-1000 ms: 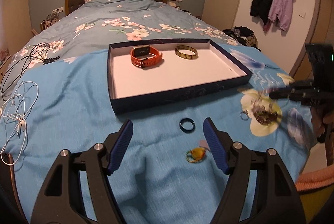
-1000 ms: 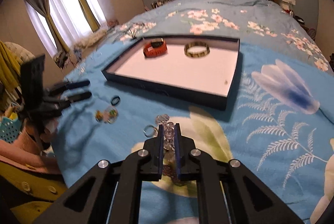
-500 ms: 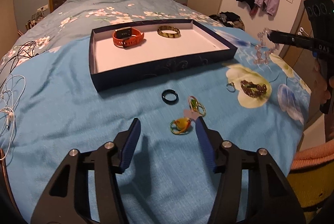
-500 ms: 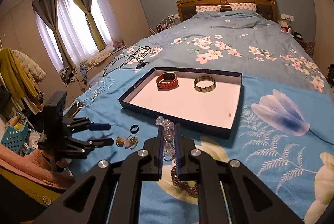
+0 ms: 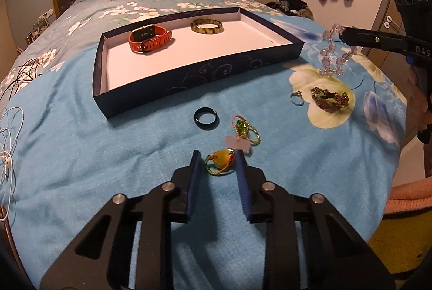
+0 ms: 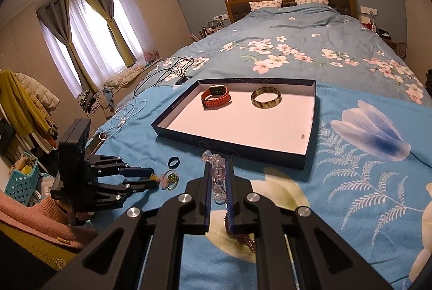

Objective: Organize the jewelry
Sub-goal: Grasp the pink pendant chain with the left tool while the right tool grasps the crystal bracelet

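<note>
Left tongs [image 5: 218,161], closing, bracketed the yellow pendant [image 5: 222,156] ungripped; right tongs [image 6: 218,169], clenched on the crystal bracelet [image 6: 217,171], next needed carrying to the tray [image 6: 172,125].

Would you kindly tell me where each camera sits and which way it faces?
Left wrist: on the left gripper, looking down its fingers at a yellow pendant between them; the right gripper shows at right, holding a clear bead bracelet.
Right wrist: on the right gripper, facing the headboard; the left gripper and a pink sleeve show at left.
Shared: the navy tray with orange watch and bangle.
</note>
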{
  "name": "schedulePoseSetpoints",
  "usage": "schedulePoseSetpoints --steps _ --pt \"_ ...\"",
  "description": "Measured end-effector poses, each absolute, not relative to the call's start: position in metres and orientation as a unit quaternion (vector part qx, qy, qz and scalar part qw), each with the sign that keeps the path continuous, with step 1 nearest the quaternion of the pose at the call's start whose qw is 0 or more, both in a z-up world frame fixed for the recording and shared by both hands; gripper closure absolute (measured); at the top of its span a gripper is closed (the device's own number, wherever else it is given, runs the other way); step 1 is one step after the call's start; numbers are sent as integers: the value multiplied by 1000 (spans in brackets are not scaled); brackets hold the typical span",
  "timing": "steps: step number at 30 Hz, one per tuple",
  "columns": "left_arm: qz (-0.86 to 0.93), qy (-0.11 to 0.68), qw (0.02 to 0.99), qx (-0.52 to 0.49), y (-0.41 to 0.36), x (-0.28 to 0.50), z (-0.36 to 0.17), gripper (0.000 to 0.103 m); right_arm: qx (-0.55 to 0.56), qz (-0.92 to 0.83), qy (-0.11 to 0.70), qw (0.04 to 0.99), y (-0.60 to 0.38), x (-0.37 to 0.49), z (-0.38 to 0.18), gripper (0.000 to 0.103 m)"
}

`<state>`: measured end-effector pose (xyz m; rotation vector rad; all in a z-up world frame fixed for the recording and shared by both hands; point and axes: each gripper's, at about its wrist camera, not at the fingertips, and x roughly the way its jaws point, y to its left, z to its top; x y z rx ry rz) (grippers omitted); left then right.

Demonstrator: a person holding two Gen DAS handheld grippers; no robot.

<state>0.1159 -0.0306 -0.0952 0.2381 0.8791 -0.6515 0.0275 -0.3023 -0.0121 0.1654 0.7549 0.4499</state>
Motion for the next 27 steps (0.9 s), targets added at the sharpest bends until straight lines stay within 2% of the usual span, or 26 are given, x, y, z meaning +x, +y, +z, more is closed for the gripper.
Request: schedulePoseSetpoints --steps 5,7,21,27 --pt "-308 412 852 92 -21 124 -87 81 85 220 366 900 -303 28 -15 95" --pt "-308 410 855 81 -20 132 -82 76 89 221 365 900 -303 29 -16 95" --pt "-293 418 849 136 -54 153 -93 76 99 217 366 900 -307 31 -20 95" --pt "-326 407 848 89 -30 142 -86 76 100 218 367 899 -309 30 -20 95"
